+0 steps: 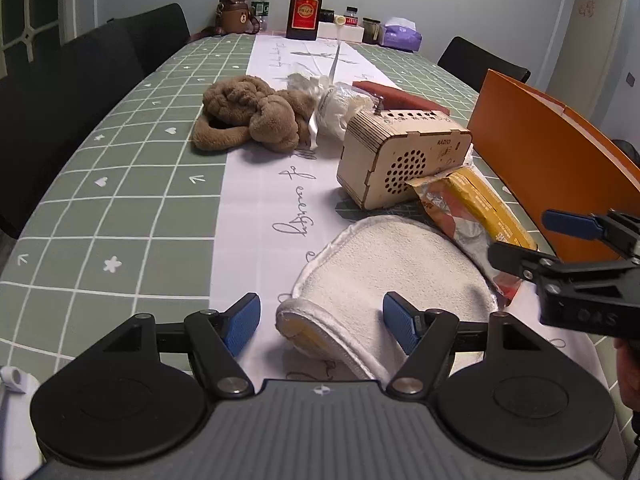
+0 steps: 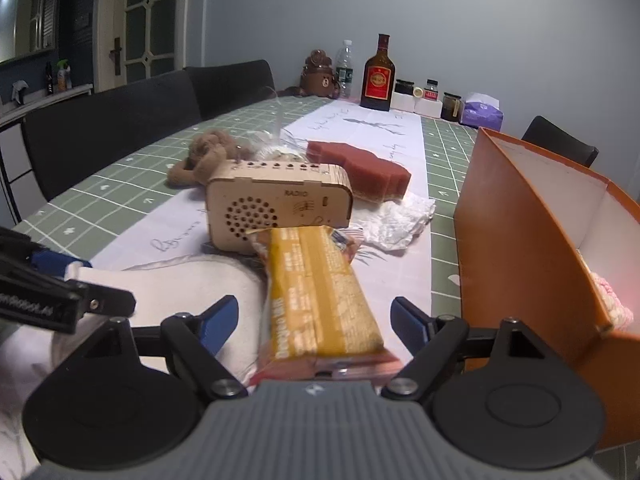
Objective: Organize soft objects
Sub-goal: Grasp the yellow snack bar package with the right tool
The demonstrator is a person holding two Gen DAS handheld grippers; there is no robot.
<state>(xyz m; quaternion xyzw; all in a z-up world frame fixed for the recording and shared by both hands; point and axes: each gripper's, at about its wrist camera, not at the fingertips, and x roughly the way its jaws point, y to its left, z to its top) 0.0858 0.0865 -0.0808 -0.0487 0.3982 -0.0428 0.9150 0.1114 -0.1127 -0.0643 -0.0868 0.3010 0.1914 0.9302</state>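
A white terry slipper (image 1: 392, 272) lies on the table runner, its toe between the open fingers of my left gripper (image 1: 320, 324); it also shows in the right wrist view (image 2: 180, 284). My right gripper (image 2: 314, 320) is open around a yellow snack packet (image 2: 316, 292), which lies partly on the slipper (image 1: 476, 204). A brown plush toy (image 1: 248, 112) lies further back. A dark red sponge (image 2: 360, 168) lies behind the wooden radio. An orange box (image 2: 532, 240) stands at the right with a pink knitted item (image 2: 612, 300) inside.
A wooden radio (image 1: 400, 160) stands mid-table. A clear plastic bag (image 1: 332, 104) lies by the plush, and crumpled white wrap (image 2: 400, 220) right of the radio. A liquor bottle (image 1: 304, 4), a water bottle, jars and a tissue pack line the far edge. Black chairs stand around.
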